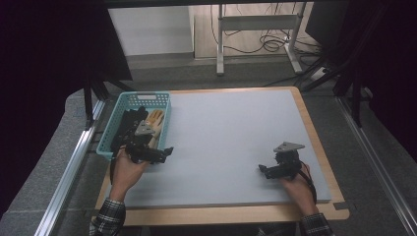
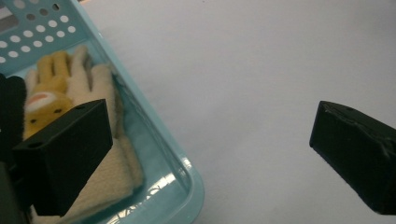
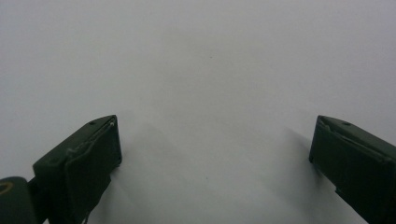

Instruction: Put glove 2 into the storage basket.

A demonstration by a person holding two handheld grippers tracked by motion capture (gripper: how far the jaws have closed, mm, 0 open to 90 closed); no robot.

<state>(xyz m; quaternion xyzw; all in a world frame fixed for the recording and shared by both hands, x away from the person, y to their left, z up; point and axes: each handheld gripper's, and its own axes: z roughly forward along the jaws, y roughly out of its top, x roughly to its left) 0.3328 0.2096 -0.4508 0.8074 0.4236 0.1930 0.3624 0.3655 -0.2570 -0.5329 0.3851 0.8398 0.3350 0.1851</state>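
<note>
A teal basket point(image 1: 129, 101) with a perforated end wall sits at the far left corner of the counter point(image 1: 231, 132), and in it lie knitted gloves: a cream one point(image 2: 100, 93) with a yellow animal face and fingers point(image 2: 46, 100), and something dark point(image 2: 10, 100) beside it that I cannot make out clearly.

The left hand-held gripper point(image 1: 162, 153) hovers right at the basket's near right corner. In its own view the jaws stand wide apart with nothing between them, one over the cream glove inside the basket, the other out over the bare grey mat. The right hand-held gripper point(image 1: 263, 170) rests low near the right edge of the counter, well apart from the basket, jaws likewise spread wide and empty, facing plain mat.

The gloves look the likely target. I would judge them light, soft and floppy: they will sag and fold when lifted and may catch on the dark item beside them. Nothing fragile or slippery here; knit gives good grip. The cuff, which lies toward the near end of the basket, seems the best hold, being a thicker band that a pinch can gather. The basket wall is close on that side, so the jaw needs to drop inside the rim rather than straddle it.
</note>
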